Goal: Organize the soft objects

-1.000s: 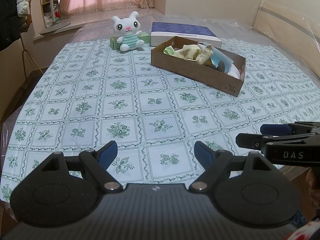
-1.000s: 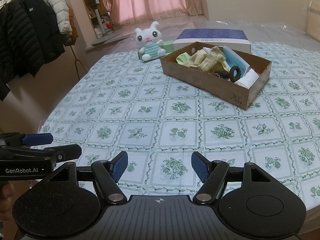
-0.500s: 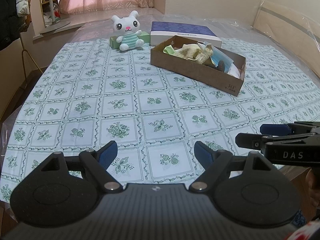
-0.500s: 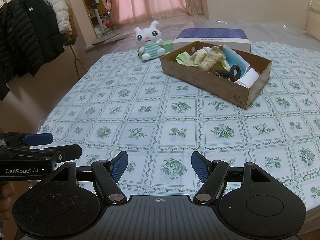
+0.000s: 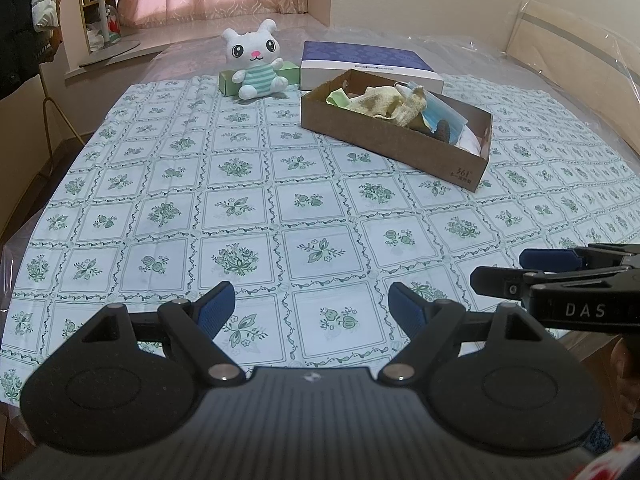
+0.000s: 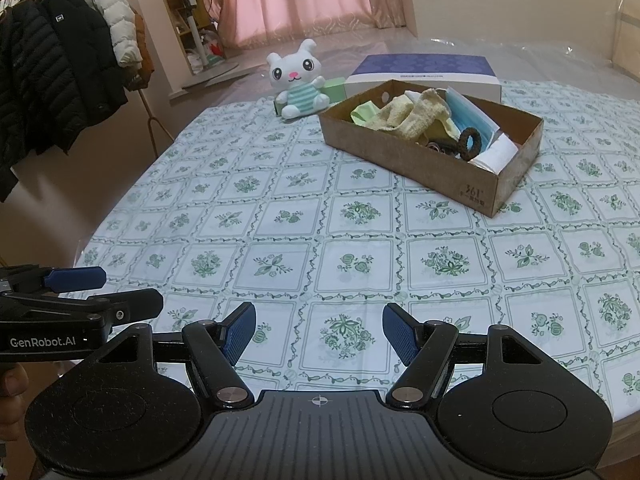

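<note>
A brown cardboard box (image 5: 400,148) (image 6: 404,156) stands on the far right of the cloth. It holds yellowish cloths (image 6: 416,114), a green cloth, blue face masks (image 6: 468,114), dark hair ties (image 6: 470,142) and a white item. A white plush bunny (image 5: 256,62) (image 6: 298,80) sits at the far end against a green box (image 5: 228,80). My left gripper (image 5: 310,310) is open and empty over the near edge. My right gripper (image 6: 318,328) is open and empty beside it, and shows at the right of the left wrist view (image 5: 520,268).
A blue and white flat box (image 5: 368,62) (image 6: 424,74) lies behind the cardboard box. The flowered tablecloth (image 5: 240,208) covers a plastic-wrapped surface. Jackets (image 6: 52,72) hang on a rack at the left. A wrapped headboard (image 5: 576,64) stands at the right.
Both grippers stay open and near the front edge. The left wrist view has drawn back very slightly from the box.
</note>
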Demonstrator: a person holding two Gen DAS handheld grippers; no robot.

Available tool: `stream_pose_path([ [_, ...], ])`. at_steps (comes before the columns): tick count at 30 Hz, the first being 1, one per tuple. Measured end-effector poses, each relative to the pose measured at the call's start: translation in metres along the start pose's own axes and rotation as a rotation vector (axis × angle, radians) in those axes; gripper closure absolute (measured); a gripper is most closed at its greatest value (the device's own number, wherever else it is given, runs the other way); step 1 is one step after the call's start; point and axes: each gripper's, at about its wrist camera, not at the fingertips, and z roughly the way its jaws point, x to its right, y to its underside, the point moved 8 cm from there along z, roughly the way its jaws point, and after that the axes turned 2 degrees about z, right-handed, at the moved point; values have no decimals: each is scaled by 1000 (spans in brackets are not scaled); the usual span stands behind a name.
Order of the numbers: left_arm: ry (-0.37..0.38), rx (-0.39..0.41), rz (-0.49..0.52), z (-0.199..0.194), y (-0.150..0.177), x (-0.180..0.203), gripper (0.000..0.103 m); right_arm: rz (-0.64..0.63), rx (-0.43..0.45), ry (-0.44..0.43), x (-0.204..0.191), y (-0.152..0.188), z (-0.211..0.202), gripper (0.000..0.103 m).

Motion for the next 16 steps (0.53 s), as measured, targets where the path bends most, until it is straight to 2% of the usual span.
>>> stream_pose_path([
  [16,7,-15,1,8,1,-3,21,9,-16,3,4,0,8,33],
])
